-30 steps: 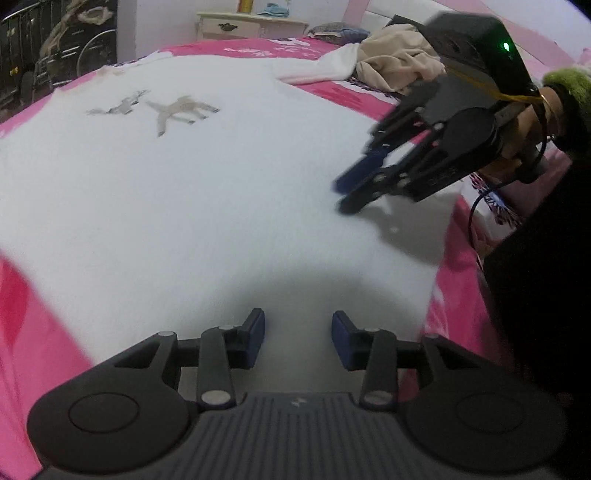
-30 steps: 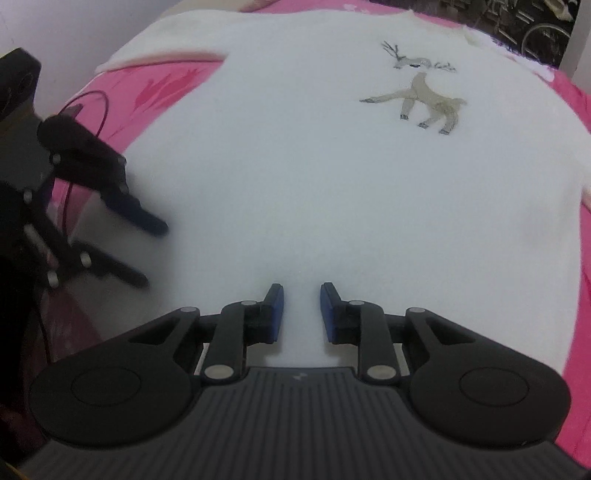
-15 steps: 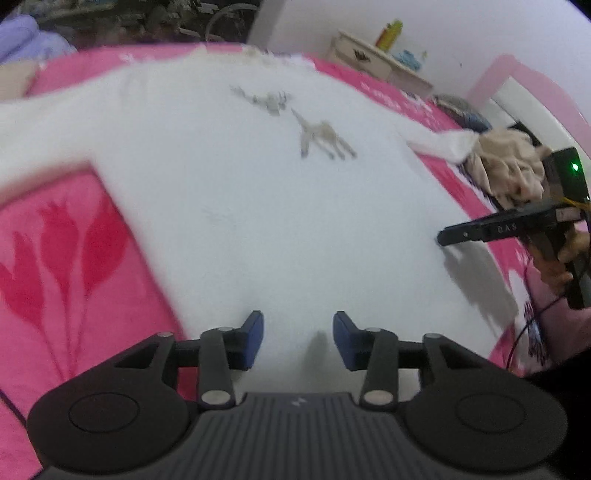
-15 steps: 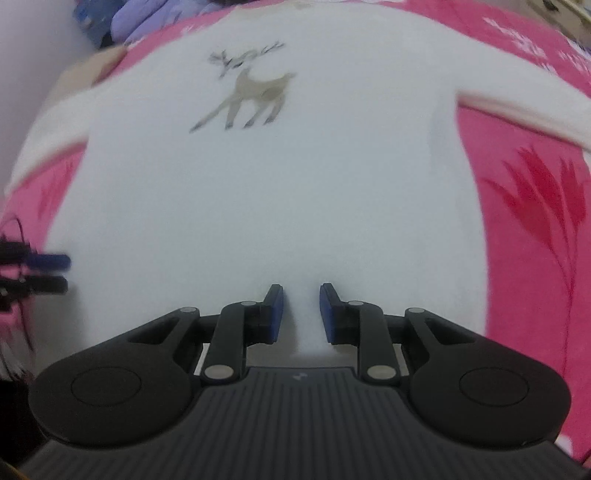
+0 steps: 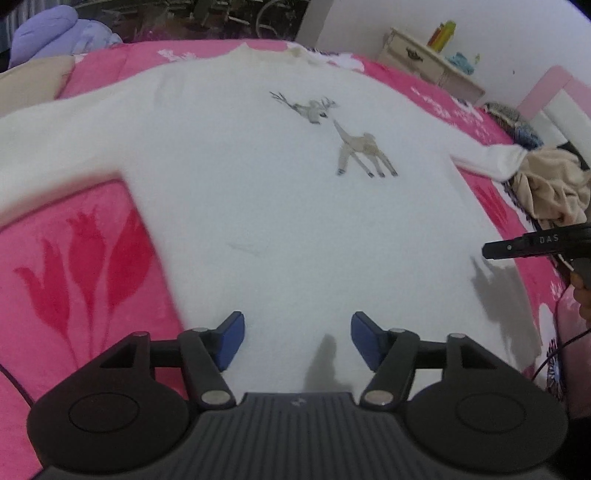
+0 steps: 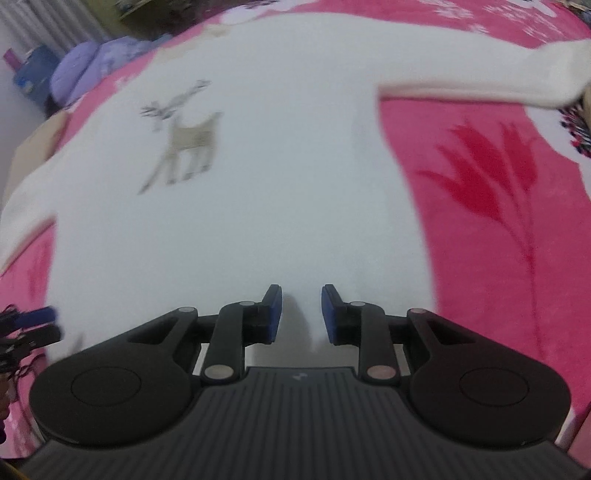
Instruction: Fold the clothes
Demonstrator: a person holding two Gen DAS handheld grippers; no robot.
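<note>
A white sweater [image 5: 277, 206] with a grey-beige deer motif [image 5: 362, 151] lies flat on the bed, sleeves spread out to both sides. My left gripper [image 5: 297, 339] hovers over its bottom hem near the left corner; its jaws are opening, with nothing between the blue pads. My right gripper [image 6: 301, 314] hangs over the hem of the sweater [image 6: 258, 184] near the right side, jaws a narrow gap apart and empty. Each gripper shows in the other's view: the right gripper [image 5: 491, 251] at the right edge, the left gripper [image 6: 33, 325] at the lower left.
A pink blanket [image 5: 74, 258] with red tulips covers the bed. A beige pile of clothes [image 5: 550, 192] lies by the right sleeve end. A lilac duvet [image 5: 48, 33] sits at the far left; a cream nightstand [image 5: 424, 59] stands behind the bed.
Both grippers have rolled and drawn apart to opposite hem corners, and the sweater now lies square ahead. The left jaws have widened. The right jaws look much the same.
</note>
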